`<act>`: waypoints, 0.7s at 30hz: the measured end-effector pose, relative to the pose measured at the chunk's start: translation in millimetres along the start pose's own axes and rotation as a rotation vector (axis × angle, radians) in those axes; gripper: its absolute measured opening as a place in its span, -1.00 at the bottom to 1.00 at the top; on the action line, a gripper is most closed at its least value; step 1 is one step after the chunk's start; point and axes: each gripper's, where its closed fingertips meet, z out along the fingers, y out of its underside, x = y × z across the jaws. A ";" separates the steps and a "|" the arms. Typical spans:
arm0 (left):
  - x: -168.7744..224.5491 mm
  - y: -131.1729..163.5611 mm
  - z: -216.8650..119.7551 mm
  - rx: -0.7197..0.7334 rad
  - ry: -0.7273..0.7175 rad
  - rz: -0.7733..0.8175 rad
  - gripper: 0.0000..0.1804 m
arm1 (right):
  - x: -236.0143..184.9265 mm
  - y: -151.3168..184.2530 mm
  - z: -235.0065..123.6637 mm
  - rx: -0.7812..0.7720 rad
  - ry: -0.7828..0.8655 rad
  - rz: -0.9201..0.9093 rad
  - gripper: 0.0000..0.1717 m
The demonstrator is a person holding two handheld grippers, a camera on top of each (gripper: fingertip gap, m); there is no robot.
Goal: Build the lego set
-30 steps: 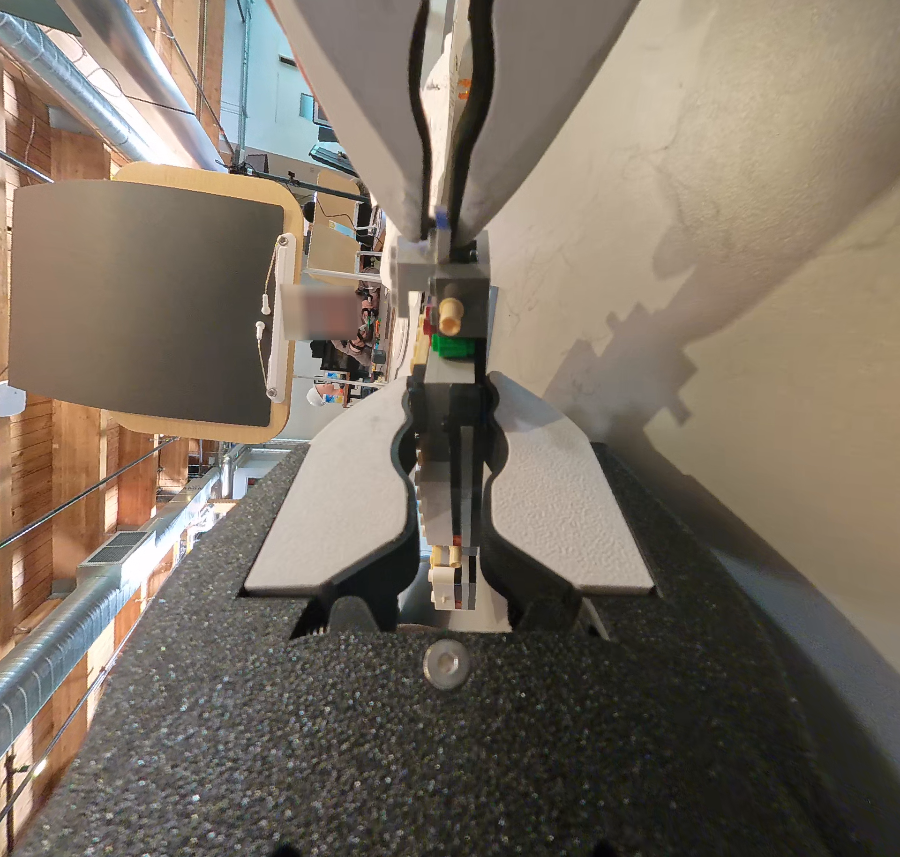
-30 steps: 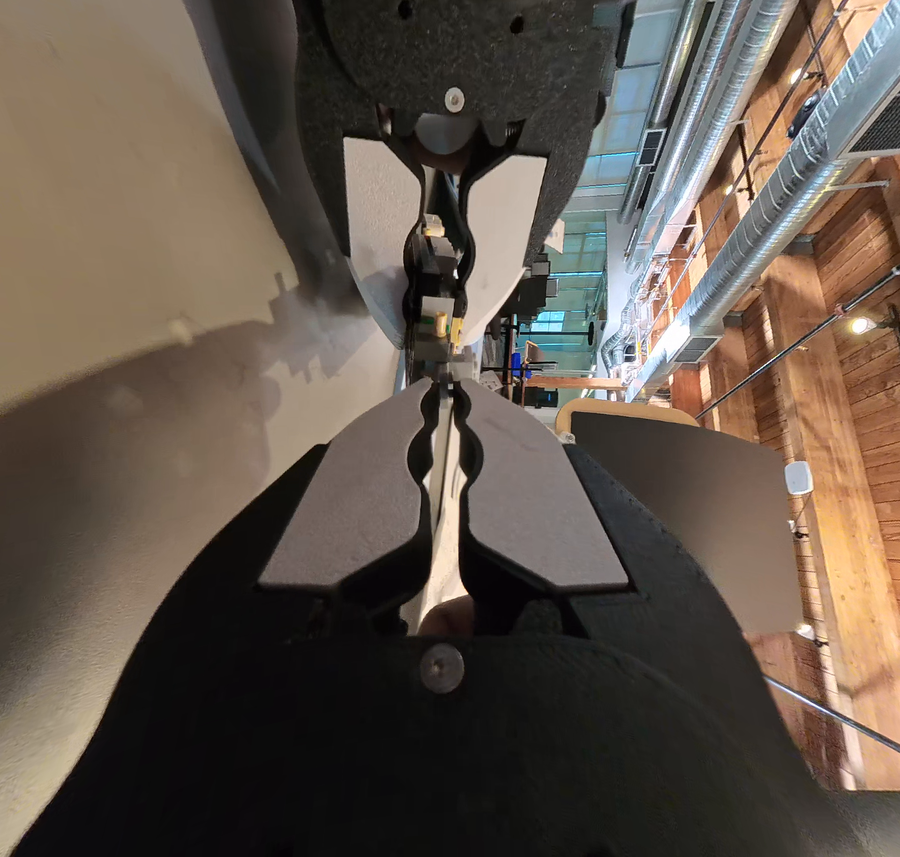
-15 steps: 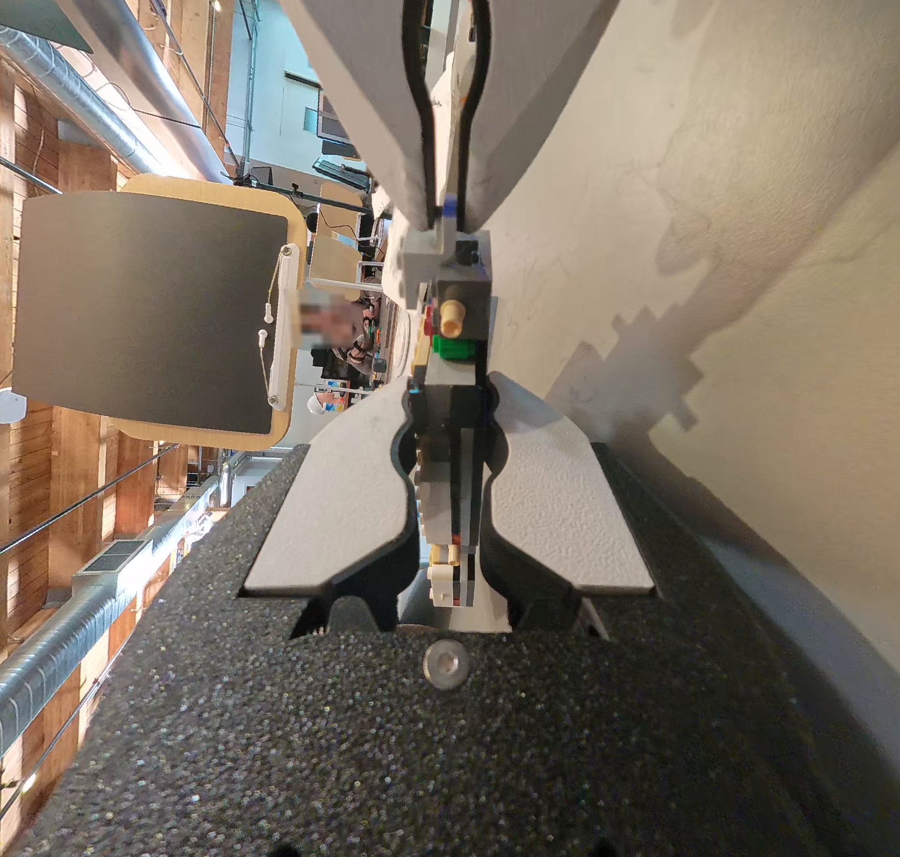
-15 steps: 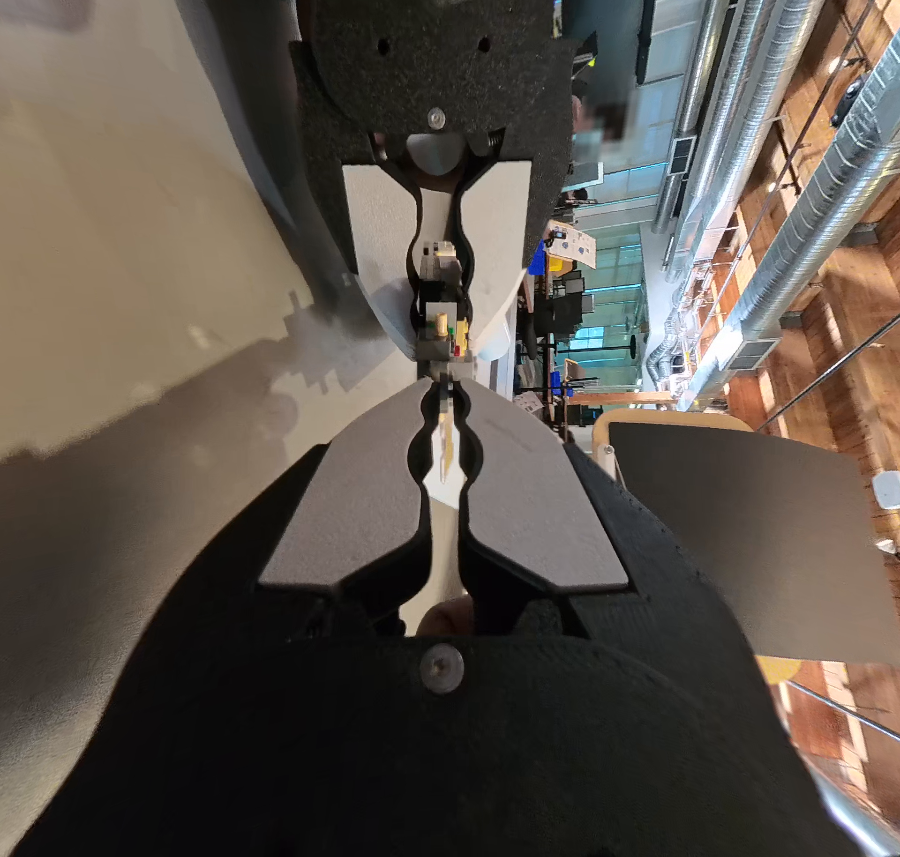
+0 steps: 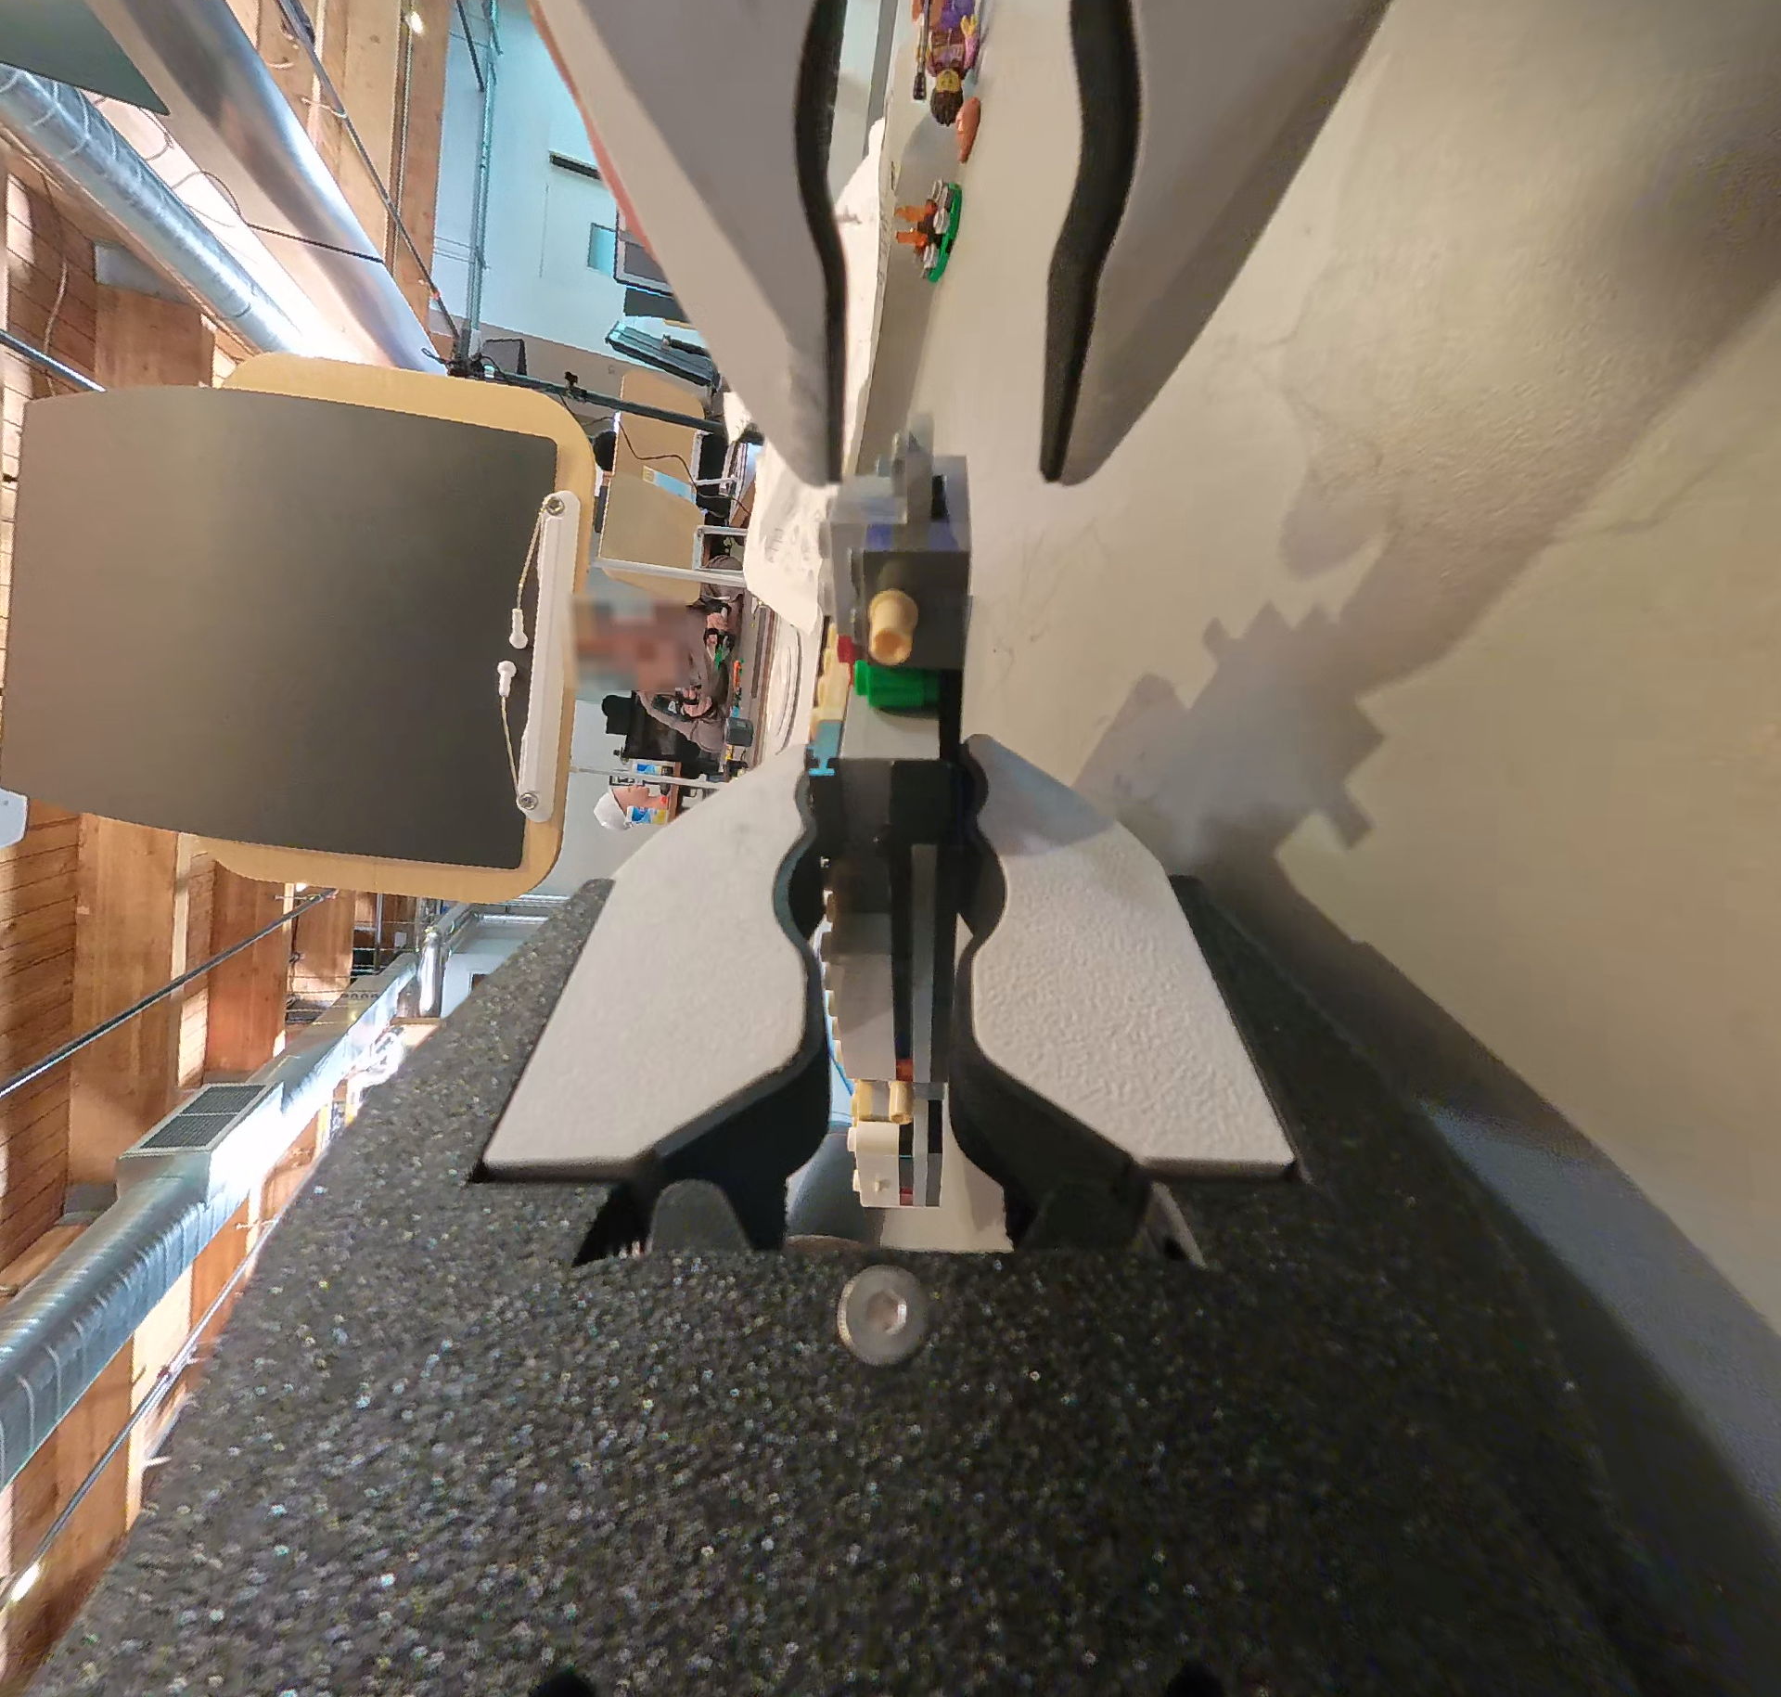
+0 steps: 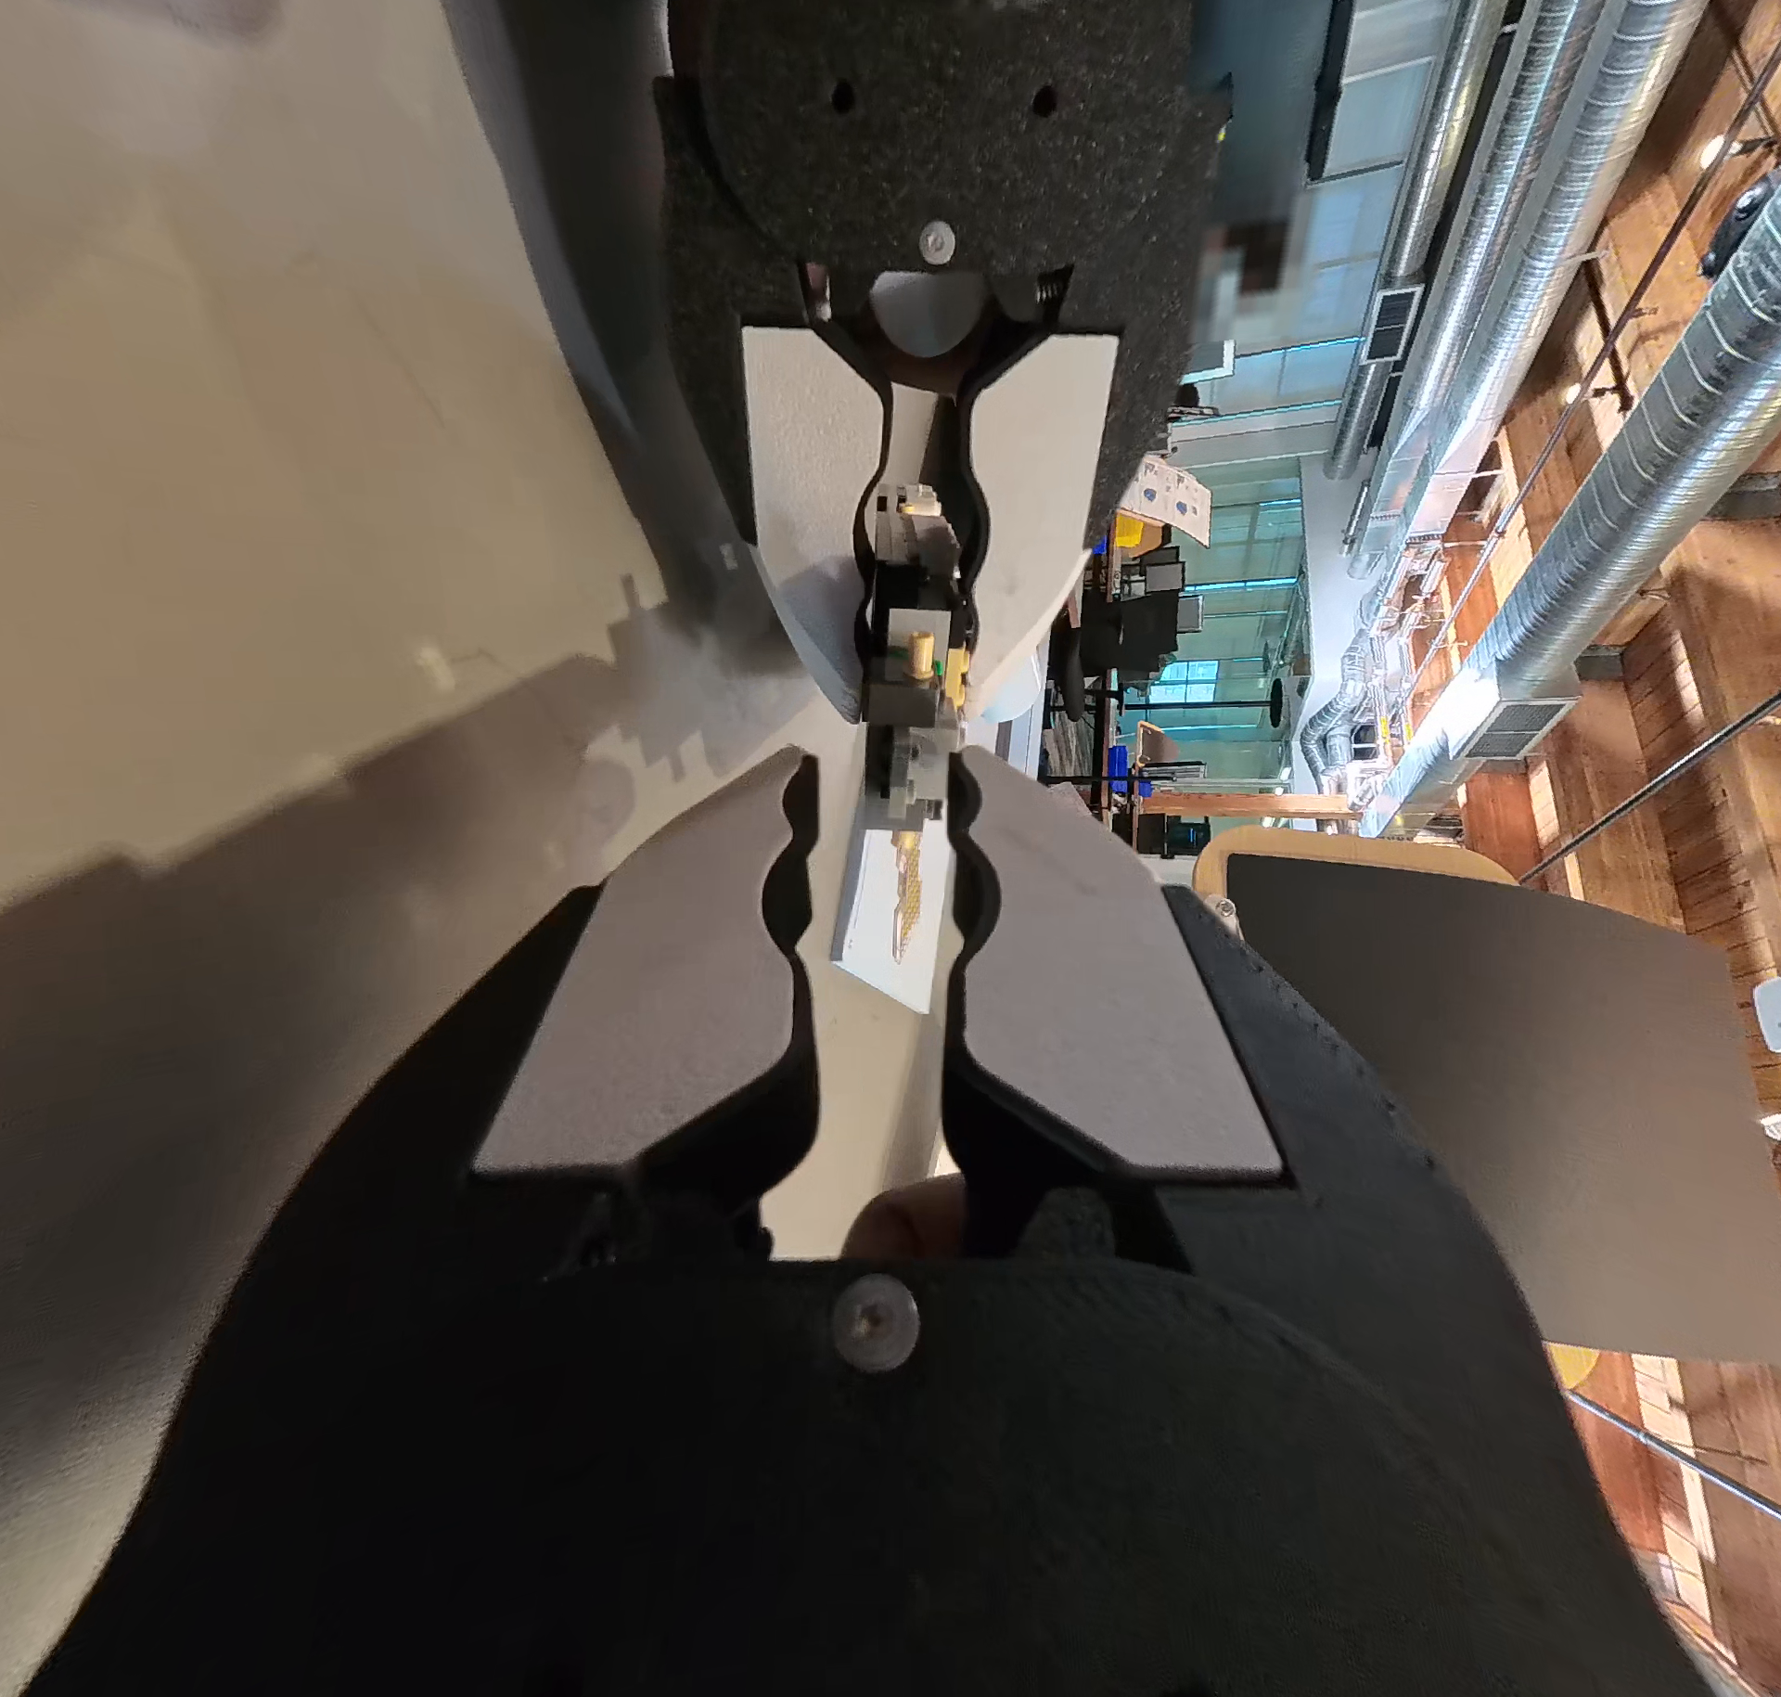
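Pale worktop [image 5: 1446, 398] is filling one side of both views, with timber walls and silver ducts [image 6: 1590, 398] running behind. Left hand-held gripper [image 5: 891, 783] is clamping a grey-and-black brick model [image 5: 901, 928] lengthwise, both pads pressing on its flanks, so the model is hanging in the air off the worktop with a tan peg [image 5: 891, 624] and a green brick [image 5: 901, 687] sticking out of its free end. Right hand-held gripper [image 6: 879, 764] is standing apart around that free end, one fingertip [image 6: 973, 769] apparently brushing the small grey pieces there, the other well clear. I'd worry that a squeeze landing off-centre is going to twist or snap those little end pieces off, or lever the whole model askew in the left grip. Anything shed is likely dropping towards the white booklet [image 6: 891, 918] lying below, or scattering among the loose toy figures [image 5: 949, 41] farther along the worktop.
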 end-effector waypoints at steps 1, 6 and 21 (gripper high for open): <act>-0.5 0.3 0.1 0.000 0.000 -0.003 -0.73 | 1.5 0.0 -0.4 0.003 0.008 0.005 -0.68; -1.1 0.2 1.5 0.002 0.003 -0.003 -0.73 | 8.1 3.1 2.7 -0.015 0.040 0.015 -0.58; -5.0 -1.5 4.6 0.006 0.009 -0.006 -0.73 | 9.7 5.4 13.8 -0.051 0.049 -0.034 -0.60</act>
